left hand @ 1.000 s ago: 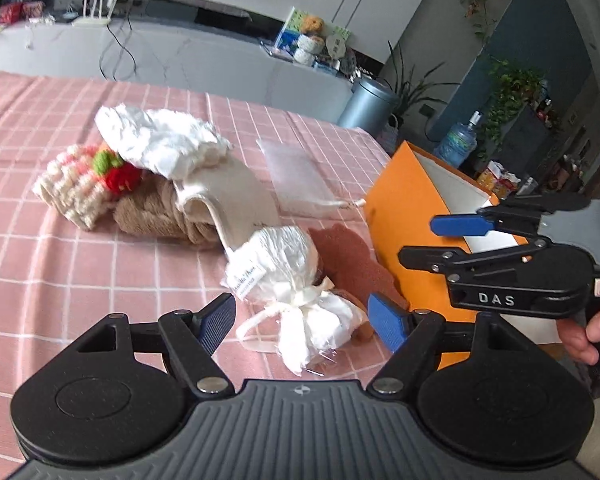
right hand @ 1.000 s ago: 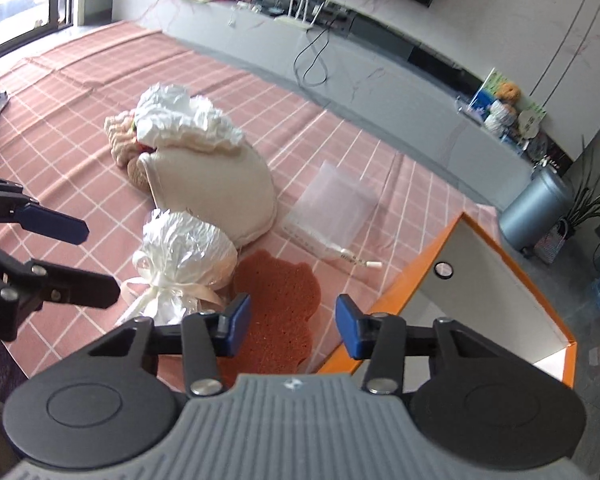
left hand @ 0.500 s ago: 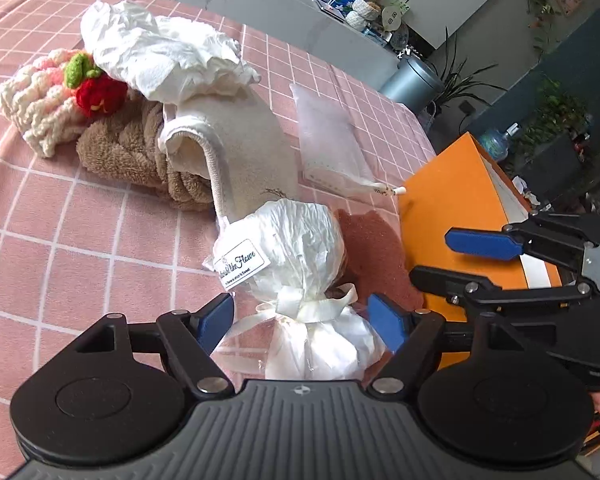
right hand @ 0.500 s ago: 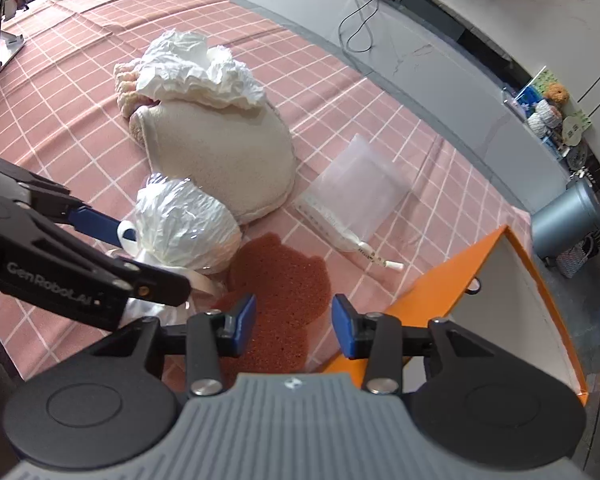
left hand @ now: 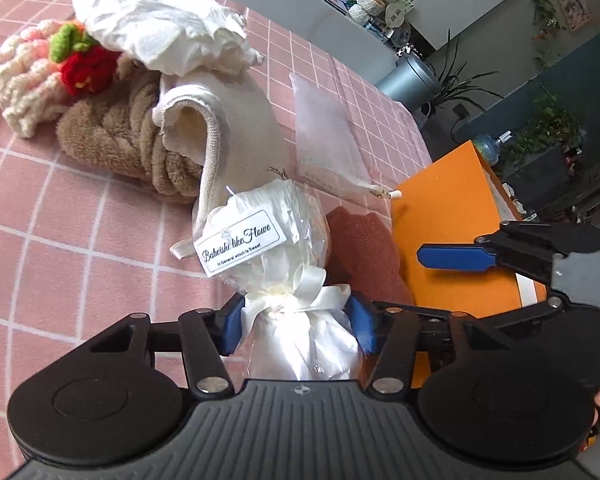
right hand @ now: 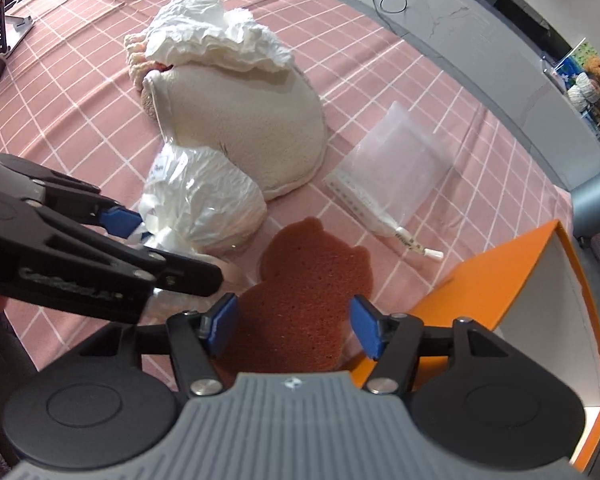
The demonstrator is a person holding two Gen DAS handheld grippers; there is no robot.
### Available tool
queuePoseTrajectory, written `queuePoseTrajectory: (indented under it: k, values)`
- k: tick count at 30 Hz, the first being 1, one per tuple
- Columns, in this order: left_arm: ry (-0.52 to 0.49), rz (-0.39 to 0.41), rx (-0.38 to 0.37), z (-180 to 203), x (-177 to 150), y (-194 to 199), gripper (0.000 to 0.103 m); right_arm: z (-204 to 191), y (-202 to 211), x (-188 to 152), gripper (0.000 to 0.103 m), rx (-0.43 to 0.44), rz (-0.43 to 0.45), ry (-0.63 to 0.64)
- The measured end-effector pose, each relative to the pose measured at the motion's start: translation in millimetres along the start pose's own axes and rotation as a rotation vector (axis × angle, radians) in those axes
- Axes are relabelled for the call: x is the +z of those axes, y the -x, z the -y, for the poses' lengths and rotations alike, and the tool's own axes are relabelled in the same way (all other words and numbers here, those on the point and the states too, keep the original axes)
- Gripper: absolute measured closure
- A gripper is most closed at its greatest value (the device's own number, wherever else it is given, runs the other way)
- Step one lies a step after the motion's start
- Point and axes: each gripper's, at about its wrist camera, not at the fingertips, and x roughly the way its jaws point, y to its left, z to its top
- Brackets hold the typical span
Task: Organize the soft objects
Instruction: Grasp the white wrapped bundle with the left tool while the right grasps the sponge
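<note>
A white cellophane-wrapped bundle [left hand: 268,240] with a ribbon and a label lies on the pink checked cloth. My left gripper [left hand: 296,320] has its jaws closing, and both blue pads touch the bundle's tied neck. The right wrist view also shows this bundle [right hand: 204,208] with the left gripper [right hand: 160,248] around its end. Beside it lies a brown bear-shaped sponge [right hand: 312,264]. My right gripper [right hand: 292,324] hangs just over the sponge's near end, its jaws opening and its pads apart from the sponge. One blue pad [left hand: 456,258] of it shows in the left wrist view.
An orange box [right hand: 500,272] with a white inside stands open right of the sponge. Behind lie a beige pouch [right hand: 240,124], a crumpled white cloth [left hand: 164,32], a brown towel [left hand: 116,136], a knitted piece with a red strawberry [left hand: 28,76] and a clear zip bag [right hand: 392,160].
The left jaws have narrowed onto the bundle's tied neck. The right jaws have widened and the right gripper has come down closer over the brown sponge.
</note>
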Motion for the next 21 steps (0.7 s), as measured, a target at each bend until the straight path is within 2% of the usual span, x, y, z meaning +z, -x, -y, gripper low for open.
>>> queuePoseTrajectory:
  k: [2,6,11,15,17,19,20,21]
  values:
    - [-0.033,0.007,0.022,-2.4,-4.9,12.5,0.043,-0.8,-2.2,1.2,0.041,0.001,-0.010,-0.011]
    - [-0.050,0.016,0.064,-14.0,-11.4,33.5,0.043,0.1,-9.6,7.7,0.027,0.009,-0.031,-0.077]
    - [-0.087,0.039,0.119,-16.3,-15.0,48.3,0.043,-2.4,-24.6,18.3,0.023,-0.051,-0.095,-0.103]
    - [-0.090,0.031,0.114,-17.1,-14.5,50.1,0.042,-5.1,-38.1,21.4,0.022,-0.044,-0.170,-0.127]
    - [-0.093,0.036,0.110,-16.6,-15.5,49.5,0.039,-5.4,-38.9,23.0,0.024,-0.067,-0.172,-0.139]
    - [-0.093,0.041,0.099,-20.0,-16.6,49.2,0.037,-3.8,-41.1,22.7,0.025,-0.053,-0.186,-0.160]
    - [-0.089,0.045,0.095,-21.8,-16.7,49.3,0.037,-4.3,-41.1,22.7,0.027,-0.059,-0.186,-0.157]
    - [-0.086,0.048,0.092,-22.6,-16.7,48.9,0.036,-4.0,-40.8,22.2,0.033,-0.067,-0.184,-0.161]
